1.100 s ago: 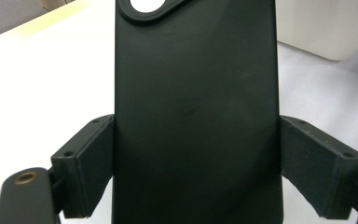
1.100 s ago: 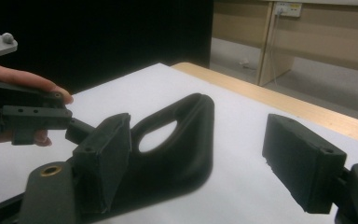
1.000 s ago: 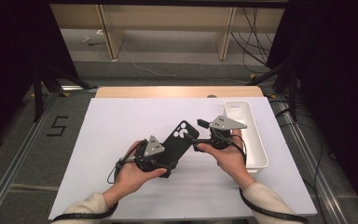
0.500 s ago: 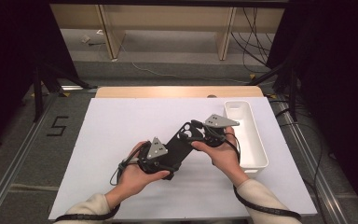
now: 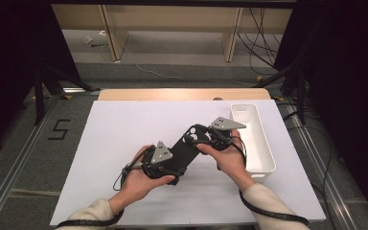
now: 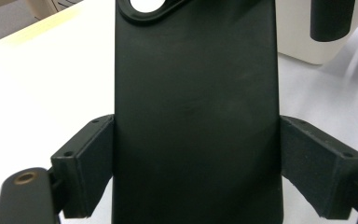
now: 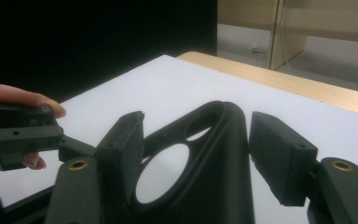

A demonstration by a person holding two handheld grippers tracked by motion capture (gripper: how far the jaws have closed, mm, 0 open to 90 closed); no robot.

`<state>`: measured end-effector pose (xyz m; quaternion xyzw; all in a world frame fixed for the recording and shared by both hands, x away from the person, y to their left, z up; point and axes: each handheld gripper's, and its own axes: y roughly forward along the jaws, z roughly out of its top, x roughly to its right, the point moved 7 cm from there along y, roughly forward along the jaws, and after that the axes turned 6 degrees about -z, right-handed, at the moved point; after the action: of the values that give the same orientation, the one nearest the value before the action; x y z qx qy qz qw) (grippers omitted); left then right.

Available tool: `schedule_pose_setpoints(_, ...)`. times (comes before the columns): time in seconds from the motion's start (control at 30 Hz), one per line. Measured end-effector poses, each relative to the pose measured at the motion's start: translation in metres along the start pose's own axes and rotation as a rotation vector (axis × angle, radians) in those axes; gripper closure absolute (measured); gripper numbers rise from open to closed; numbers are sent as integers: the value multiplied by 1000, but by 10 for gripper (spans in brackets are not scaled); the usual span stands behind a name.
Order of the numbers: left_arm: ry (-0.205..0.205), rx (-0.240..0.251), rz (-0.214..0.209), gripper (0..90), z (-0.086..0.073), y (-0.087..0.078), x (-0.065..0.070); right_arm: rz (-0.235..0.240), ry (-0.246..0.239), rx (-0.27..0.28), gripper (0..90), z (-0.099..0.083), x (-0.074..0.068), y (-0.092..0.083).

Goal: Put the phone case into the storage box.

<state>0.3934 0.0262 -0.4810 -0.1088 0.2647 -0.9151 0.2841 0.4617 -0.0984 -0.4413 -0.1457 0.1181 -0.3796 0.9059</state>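
A black phone case (image 5: 184, 149) is held above the white table (image 5: 110, 139), near its middle, slanting from near left to far right. The case is flat, matte and rectangular with rounded corners; its far end carries a raised camera surround pierced by round holes, through which the white table shows in the right gripper view. The left gripper (image 5: 159, 165) clamps the case's near end: in the left gripper view both pads (image 6: 86, 165) press flat against its long edges, so the jaws stand about as wide as the case. The right gripper (image 5: 206, 139) is at the camera end, its jaws partly open and just closing, with the surround between them; one pad (image 7: 123, 144) appears to touch the case, the other (image 7: 279, 154) stands slightly off it. A white bin (image 5: 254, 136) stands on the table to the right, just beside the right gripper.
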Motion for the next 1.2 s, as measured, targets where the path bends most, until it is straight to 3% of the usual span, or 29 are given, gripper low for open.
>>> schedule_pose_setpoints(0.37,6,-2,-7,152,-1,2,1,14,30,6,525,3,3,-3)
schedule_pose_setpoints(0.77,7,4,-24,149,-1,3,3,17,21,22,605,7,2,-6)
schedule_pose_setpoints(1.07,41,9,3,142,-1,4,1,37,22,52,671,14,-1,-11)
schedule_pose_setpoints(1.13,55,9,15,139,-2,5,1,51,17,59,695,16,-4,-12)
schedule_pose_setpoints(1.2,63,6,16,136,-2,6,1,90,49,85,743,20,-9,-15)
